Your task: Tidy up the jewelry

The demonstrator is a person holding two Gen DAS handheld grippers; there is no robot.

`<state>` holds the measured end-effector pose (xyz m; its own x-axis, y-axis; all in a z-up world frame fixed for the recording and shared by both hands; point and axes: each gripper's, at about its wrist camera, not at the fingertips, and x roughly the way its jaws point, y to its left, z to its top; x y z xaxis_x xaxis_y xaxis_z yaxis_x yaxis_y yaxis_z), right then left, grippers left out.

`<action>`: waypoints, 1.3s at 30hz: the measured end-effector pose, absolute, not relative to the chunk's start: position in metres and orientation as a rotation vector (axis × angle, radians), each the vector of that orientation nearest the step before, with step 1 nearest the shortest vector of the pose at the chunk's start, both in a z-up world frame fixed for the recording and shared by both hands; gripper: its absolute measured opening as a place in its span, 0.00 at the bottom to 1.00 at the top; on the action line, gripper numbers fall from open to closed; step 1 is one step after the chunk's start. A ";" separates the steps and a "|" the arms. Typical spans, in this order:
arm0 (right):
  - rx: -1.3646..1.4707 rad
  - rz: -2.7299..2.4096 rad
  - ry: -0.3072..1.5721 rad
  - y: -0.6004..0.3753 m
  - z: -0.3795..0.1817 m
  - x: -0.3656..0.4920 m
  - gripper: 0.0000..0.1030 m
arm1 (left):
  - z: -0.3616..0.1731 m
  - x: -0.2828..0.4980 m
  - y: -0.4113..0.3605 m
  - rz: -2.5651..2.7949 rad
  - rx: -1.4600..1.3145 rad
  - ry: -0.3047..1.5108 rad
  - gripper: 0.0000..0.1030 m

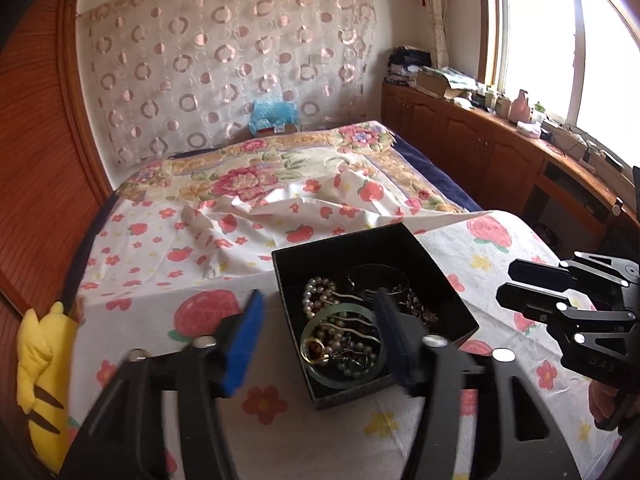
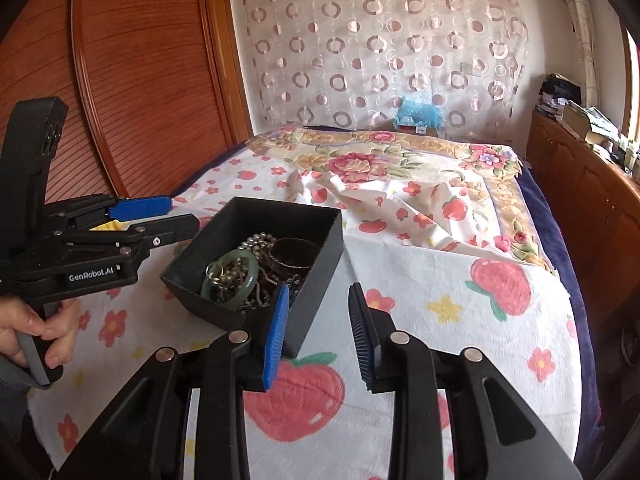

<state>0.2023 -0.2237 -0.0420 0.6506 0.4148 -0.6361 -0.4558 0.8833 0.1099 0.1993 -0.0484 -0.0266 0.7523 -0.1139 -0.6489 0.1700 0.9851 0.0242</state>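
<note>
So the black, square, open-topped box (image 1: 436, 280) sat on a soft fruit-and-flower print cloth (image 1: 496, 240) over the bed, stuffed with a smooth green bangle (image 1: 320, 372), pearl strands (image 1: 316, 292) and tangled chains. The left gripper (image 1: 320, 336) had its ribbed blue pads spread wide around the box's near corner, pinching nothing, and the right gripper (image 2: 318, 328) was parted too, its left pad just beside the box wall. Room had reddish slatted wood doors (image 2: 132, 72), a sheer circle-pattern curtain (image 1: 224, 52), and "GenRobot.AI" on the left tool's body.
</note>
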 end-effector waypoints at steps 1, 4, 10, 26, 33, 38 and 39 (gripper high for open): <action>-0.058 0.494 0.701 -0.224 -0.041 0.199 0.33 | -0.025 0.196 -0.047 -0.148 0.084 0.695 0.69; -0.050 0.491 0.699 -0.225 -0.041 0.188 0.37 | -0.021 0.183 -0.043 -0.131 0.076 0.674 0.81; -0.031 0.482 0.692 -0.225 -0.042 0.166 0.58 | -0.020 0.157 -0.033 -0.102 0.069 0.661 0.93; 0.000 0.336 0.583 -0.236 -0.032 0.103 0.98 | -0.019 0.088 -0.020 -0.008 0.006 0.636 0.93; 0.039 0.303 0.529 -0.248 -0.020 0.085 0.98 | -0.010 0.068 -0.023 -0.012 0.006 0.614 0.93; 0.030 0.296 0.507 -0.248 -0.016 0.080 0.98 | -0.002 0.059 -0.027 -0.020 0.011 0.592 0.93; 0.028 0.295 0.504 -0.248 -0.015 0.080 0.98 | -0.001 0.058 -0.028 -0.021 0.012 0.591 0.93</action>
<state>0.0799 -0.2483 -0.0152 0.8342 0.2855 -0.4719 -0.2716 0.9573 0.0991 0.0581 -0.0282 -0.0010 0.8302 -0.0168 -0.5573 0.0236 0.9997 0.0051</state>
